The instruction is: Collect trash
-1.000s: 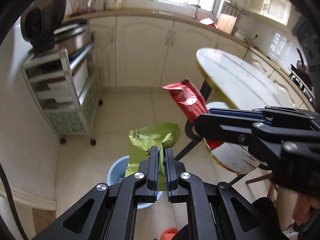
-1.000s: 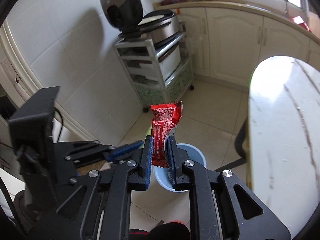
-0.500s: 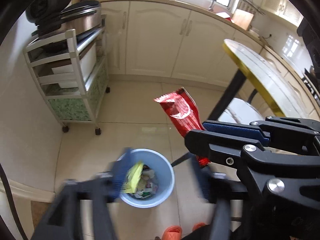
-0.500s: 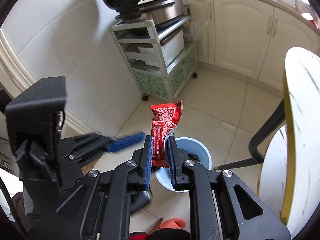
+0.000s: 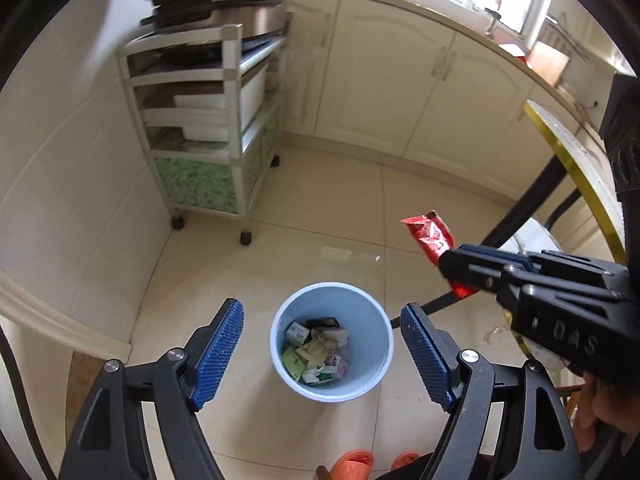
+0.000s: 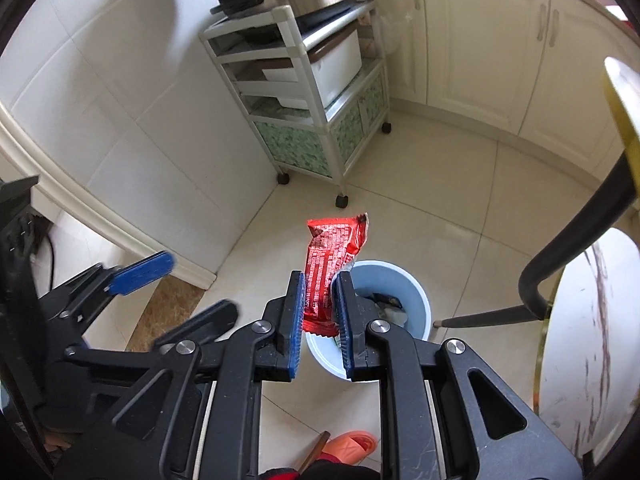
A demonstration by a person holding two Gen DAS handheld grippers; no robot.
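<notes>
Between my right gripper's (image 6: 319,308) fingers sits the red wrapper (image 6: 330,270), pinched at its lower half and standing upright, just above the near rim of the blue bin (image 6: 416,300) on the floor. My left gripper (image 5: 322,354) hangs over the bin with its fingers spread wide and nothing between them; below it the bin holds a pile of wrappers. From the left camera the red wrapper looks off to the bin's right side, not over the mouth. If I let go from here, I judge the light foil could flutter and land on the tiles, or catch the rim and slide outside.
</notes>
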